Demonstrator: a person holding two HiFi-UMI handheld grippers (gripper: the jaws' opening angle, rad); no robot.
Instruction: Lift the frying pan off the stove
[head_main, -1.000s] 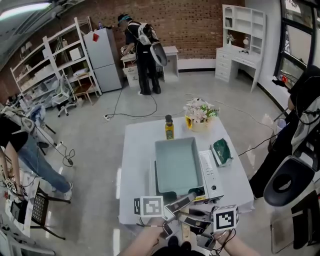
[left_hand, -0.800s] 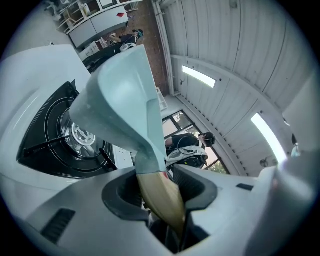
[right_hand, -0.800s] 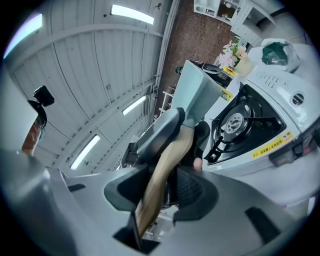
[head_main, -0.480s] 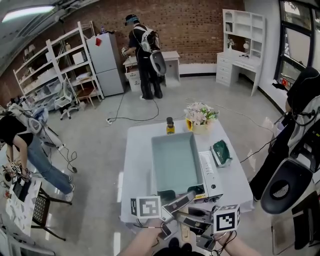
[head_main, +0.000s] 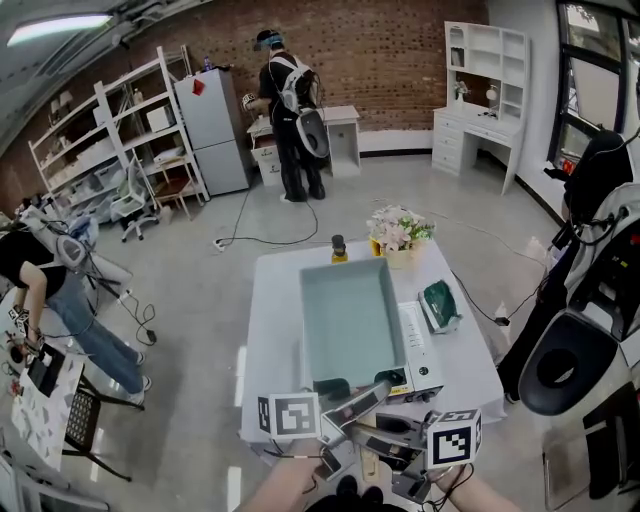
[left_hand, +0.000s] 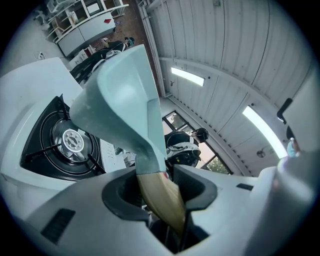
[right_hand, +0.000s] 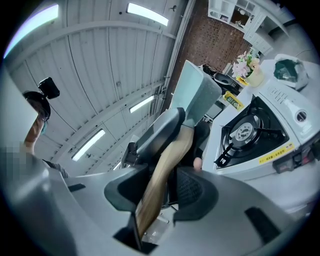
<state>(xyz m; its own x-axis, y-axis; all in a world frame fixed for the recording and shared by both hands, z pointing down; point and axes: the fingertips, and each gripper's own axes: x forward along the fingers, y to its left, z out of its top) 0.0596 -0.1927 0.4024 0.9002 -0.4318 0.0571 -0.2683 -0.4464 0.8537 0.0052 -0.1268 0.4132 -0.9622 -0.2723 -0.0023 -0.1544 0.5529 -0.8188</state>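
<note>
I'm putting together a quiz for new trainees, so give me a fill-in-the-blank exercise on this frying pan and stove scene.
1. The left tool and the right tool both clamp the frying pan by its wooden ____.
2. The pan hangs clear above the burner of the gas ____.
3. On the table, beyond the pan, a bottle stands beside a pot of ____.

Missing words: handle; stove; flowers.
</note>
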